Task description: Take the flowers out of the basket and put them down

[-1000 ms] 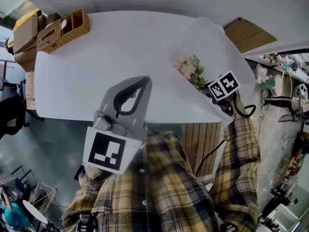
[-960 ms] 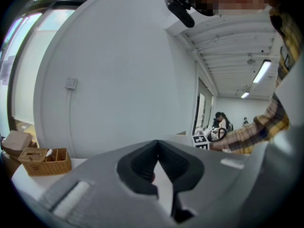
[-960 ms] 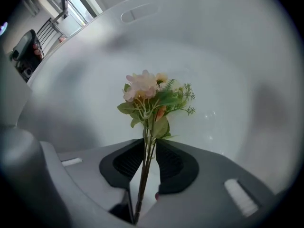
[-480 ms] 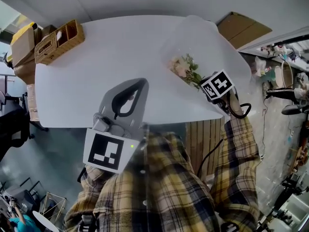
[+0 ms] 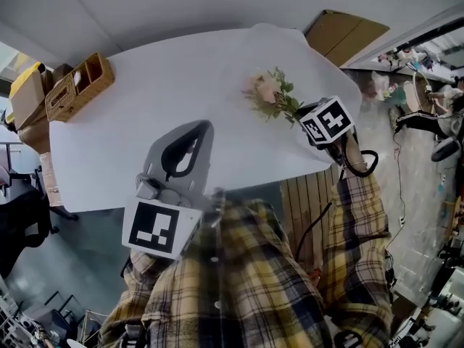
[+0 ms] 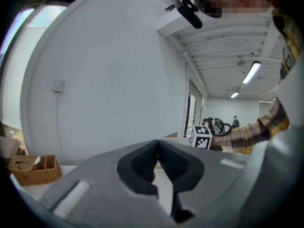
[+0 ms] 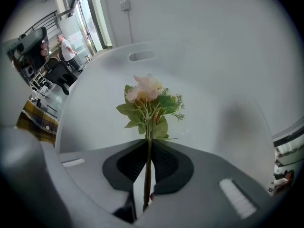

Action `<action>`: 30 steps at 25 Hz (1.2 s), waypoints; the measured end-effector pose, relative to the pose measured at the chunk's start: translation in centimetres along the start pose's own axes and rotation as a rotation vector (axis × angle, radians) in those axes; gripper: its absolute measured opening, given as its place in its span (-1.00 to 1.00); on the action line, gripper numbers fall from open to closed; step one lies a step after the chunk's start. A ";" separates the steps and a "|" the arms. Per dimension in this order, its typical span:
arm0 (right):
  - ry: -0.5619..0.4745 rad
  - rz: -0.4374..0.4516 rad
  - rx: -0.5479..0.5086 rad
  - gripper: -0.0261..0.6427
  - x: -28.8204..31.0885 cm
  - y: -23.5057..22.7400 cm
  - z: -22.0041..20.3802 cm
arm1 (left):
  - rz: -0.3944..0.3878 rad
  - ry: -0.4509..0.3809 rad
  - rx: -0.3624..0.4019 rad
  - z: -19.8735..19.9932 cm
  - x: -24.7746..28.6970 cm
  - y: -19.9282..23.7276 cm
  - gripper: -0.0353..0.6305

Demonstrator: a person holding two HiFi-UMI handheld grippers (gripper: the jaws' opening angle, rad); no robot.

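White worktop (image 5: 145, 107) fills the middle of the head view, seen from steeply above. At its far left corner stands a wicker basket (image 5: 76, 87) with open compartments. Well apart from it, over the right part of the worktop, a small bunch of flowers (image 5: 267, 93) with a pale pink bloom and green leaves sticks out of the right gripper (image 5: 296, 114). That gripper's marker cube (image 5: 326, 120) carries black and white square patterns. The left gripper (image 5: 197, 130) hangs over the near edge of the worktop, its own patterned cube close to the wearer's plaid shirt (image 5: 254, 281). Brown cardboard (image 5: 341, 31) lies beyond the far right corner.

Left gripper view: the dark jaws of the left gripper (image 6: 157, 148) are clenched together at their tips. Past them rises a plain white wall (image 6: 109, 80) with a switch plate (image 6: 58, 84). The wicker basket (image 6: 33, 167) sits low at the left. The right gripper's marker cube (image 6: 202, 137) and a plaid sleeve (image 6: 251, 137) show at the right.

Right gripper view: the jaws of the right gripper (image 7: 148, 148) have just been closing, and they clamp the thin green stem of the flowers (image 7: 147, 99) between them. The stem runs straight up the picture to the leaves and the pink bloom, with the worktop (image 7: 95, 108) behind. A slot (image 7: 141, 56) is cut near the worktop's far edge. A person (image 7: 66, 46) stands in the background at the left.
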State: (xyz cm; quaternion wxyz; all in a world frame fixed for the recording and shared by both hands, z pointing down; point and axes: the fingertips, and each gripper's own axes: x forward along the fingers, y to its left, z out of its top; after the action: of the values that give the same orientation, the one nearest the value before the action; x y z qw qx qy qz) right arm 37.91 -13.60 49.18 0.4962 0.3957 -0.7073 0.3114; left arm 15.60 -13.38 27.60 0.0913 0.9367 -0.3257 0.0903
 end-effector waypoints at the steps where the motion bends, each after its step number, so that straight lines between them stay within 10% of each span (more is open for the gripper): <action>1: -0.016 -0.009 0.000 -0.84 -0.8 -0.1 0.3 | -0.002 0.000 0.003 0.1 0.0 -0.2 -0.89; 18: -0.451 -0.082 -0.131 -0.84 -16.3 4.7 8.1 | 0.022 -0.048 0.017 1.0 -1.8 -1.0 -0.89; 30: -0.600 0.038 -0.309 -0.84 -18.6 12.5 15.3 | 0.181 -0.063 -0.017 0.8 -6.0 1.0 -0.89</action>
State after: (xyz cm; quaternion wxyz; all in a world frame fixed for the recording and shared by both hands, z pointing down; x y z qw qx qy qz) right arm 23.74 -15.50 26.11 0.3143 0.3765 -0.8678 0.0792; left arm 10.39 -10.76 25.55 0.0802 0.9051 -0.4123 0.0657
